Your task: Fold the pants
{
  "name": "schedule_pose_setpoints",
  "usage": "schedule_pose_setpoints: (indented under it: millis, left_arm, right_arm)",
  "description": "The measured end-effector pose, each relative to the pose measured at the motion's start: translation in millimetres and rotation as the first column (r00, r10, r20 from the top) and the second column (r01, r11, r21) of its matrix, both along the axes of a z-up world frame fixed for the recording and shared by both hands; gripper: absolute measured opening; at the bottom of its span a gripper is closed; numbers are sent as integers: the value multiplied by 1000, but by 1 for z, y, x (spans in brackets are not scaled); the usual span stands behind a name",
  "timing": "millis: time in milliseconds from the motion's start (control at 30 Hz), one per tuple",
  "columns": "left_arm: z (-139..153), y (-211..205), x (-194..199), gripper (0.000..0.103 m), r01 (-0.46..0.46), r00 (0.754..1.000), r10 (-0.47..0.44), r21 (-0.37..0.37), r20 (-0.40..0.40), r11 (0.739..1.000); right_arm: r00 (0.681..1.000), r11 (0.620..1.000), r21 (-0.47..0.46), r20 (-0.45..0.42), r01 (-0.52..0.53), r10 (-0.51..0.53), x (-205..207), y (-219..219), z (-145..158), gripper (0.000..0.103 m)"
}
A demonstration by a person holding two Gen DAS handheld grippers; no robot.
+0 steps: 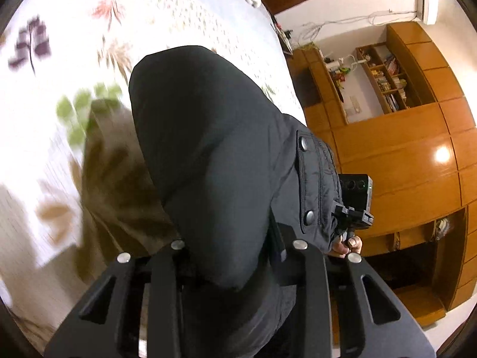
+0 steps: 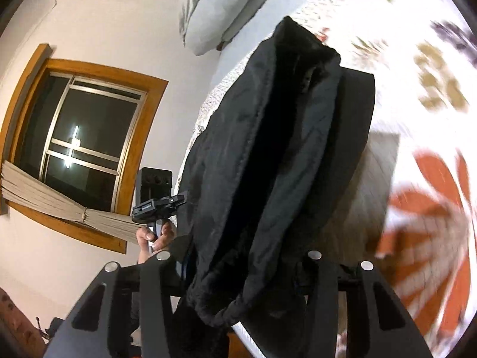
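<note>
The black padded pants [image 1: 208, 137] hang lifted between both grippers over the bed. In the left wrist view my left gripper [image 1: 238, 256] is shut on a bunched edge of the pants, and the cloth covers its fingertips. A flap with two metal snaps [image 1: 310, 179] shows at the right of the pants. Beyond it a hand holds the right gripper's body [image 1: 354, 203]. In the right wrist view my right gripper [image 2: 238, 262] is shut on the pants [image 2: 268, 149], whose dark fleecy inside faces me. The left gripper's body [image 2: 156, 197] is at the left, held by a hand.
A white bedsheet with leaf prints [image 1: 74, 44] [image 2: 423, 95] lies under the pants. Grey pillows [image 2: 220, 9] sit at the head of the bed. A wooden wall cabinet with shelves [image 1: 402, 155] stands on one side, a wood-framed window [image 2: 86, 131] on the other.
</note>
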State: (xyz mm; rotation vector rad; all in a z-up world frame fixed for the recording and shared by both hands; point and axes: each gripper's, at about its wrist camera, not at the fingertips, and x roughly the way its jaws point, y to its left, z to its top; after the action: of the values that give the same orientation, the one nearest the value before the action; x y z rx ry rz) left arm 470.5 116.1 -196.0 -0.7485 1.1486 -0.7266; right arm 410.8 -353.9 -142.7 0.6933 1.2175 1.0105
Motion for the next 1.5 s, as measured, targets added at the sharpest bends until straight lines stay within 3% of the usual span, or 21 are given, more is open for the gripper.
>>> schedule_pose_setpoints:
  millis: [233,500,700,767,900,933,967,1067,1167,1267,1400,1500]
  left_arm:
    - [-2,50,78,31,-98,995,98,-3,-21,995]
    - [-52,82,130,32,-127,987,128,22,-101,992]
    - [-68,90,125,38,-100,992,99,-8,-84,995]
    - [-69,87,124,41,-104,992,103,-10,-80,995]
    - [-78,88,116,61,-148,986,148,6,-75,989]
    - [-76,89,113,61,-162,985,162,0,-67,987]
    - [-72,93,108,61,-188,981,187,-10,-51,982]
    - [-54,110,91,77,-254,967,255,-50,14,966]
    - [-43,118,72,80,-269,962,268,11,50,963]
    - [-48,114,60,80,-236,972,234,135,28,962]
    - [-52,116,56,80,-251,968,252,150,8,956]
    - [-50,117,54,82,-262,964,266,161,-2,952]
  right_arm:
    - [999,1000,-17,32,-26,26,89,54,7,47]
    - [999,996,-70,-4,-52,52,153,92,-39,47]
    - [997,996,-63,-43,-66,64,157,85,-67,48]
    - [996,995,-69,-55,-68,64,162,88,-72,54]
    - [995,997,-57,-81,-55,50,163,90,-80,61]
    - [996,998,-51,-85,-46,42,163,89,-78,62]
    - [996,999,-43,-86,-32,28,161,85,-75,65]
    - [998,999,-53,-62,3,-6,155,67,-64,74]
    - [1000,996,-85,-16,25,-26,141,49,-51,77]
    - [999,992,-125,27,37,-33,127,43,-41,79]
    - [999,964,-264,42,29,-19,121,60,-45,79]
    - [999,962,-268,36,45,-37,122,52,-45,79]
